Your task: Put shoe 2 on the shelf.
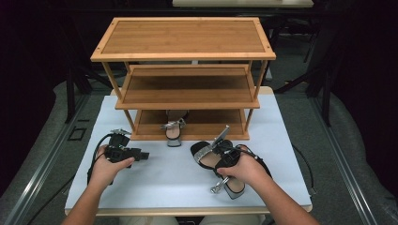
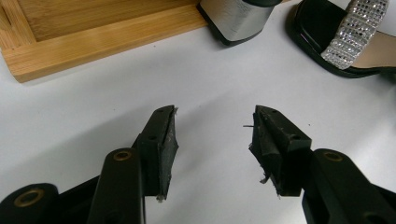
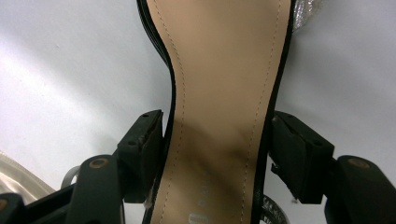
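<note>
Sandal point(image 3: 219, 93) waist between right gripper point(image 3: 217, 154) jaws, pads touching edges; left gripper point(image 2: 212, 140) apart, empty.

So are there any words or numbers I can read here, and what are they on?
None can be read.
Sandal insole: faint stamped marks near the bottom edge in the right gripper view, too blurred to read.
Shelf, the sandal on it, table and both grippers: no writing shows.

Left gripper point(image 1: 141, 154) jaws apart, right gripper point(image 1: 217, 149) jaws nearly closed
</note>
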